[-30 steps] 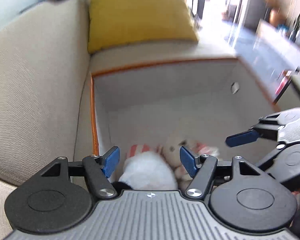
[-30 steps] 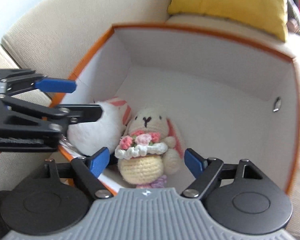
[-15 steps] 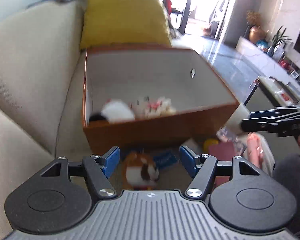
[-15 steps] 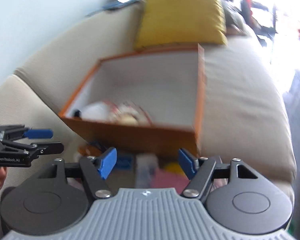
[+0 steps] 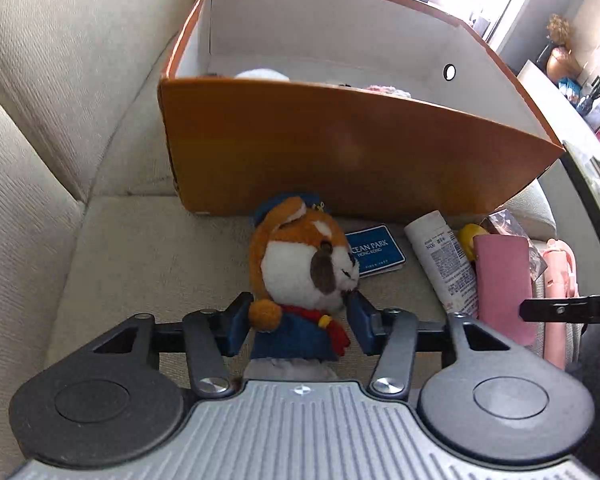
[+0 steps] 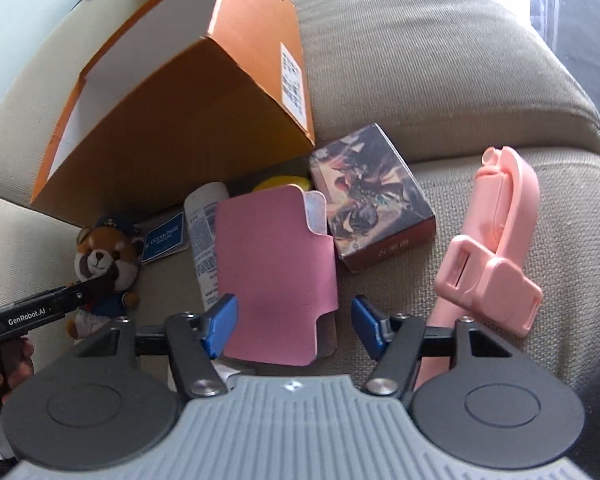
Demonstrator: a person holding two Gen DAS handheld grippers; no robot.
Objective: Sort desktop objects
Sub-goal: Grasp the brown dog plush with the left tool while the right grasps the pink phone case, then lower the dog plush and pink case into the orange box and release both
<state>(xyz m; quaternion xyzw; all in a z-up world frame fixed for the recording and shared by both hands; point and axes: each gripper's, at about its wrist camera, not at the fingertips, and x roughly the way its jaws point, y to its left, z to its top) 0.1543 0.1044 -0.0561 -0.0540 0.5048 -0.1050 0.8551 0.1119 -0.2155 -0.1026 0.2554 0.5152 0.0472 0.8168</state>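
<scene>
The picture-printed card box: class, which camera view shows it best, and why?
The right wrist view: the picture-printed card box lies whole beside the pink case, top artwork and side both visible. In the left wrist view only a corner peeks out behind that case.

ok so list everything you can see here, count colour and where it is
box: 1, orange outside, white inside, on the sofa
plush red panda: 1, orange and white with blue outfit, in front of the box
card: 1, blue, beside the panda
tube: 1, white, lying right of the card
pink case: 1, pink, over the tube
yellow item: 1, mostly hidden behind the case
picture box: 1, dark printed, beside the orange box
pink holder: 1, far right
sofa: 1, beige
left gripper: around the panda
right gripper: open at the case
</scene>
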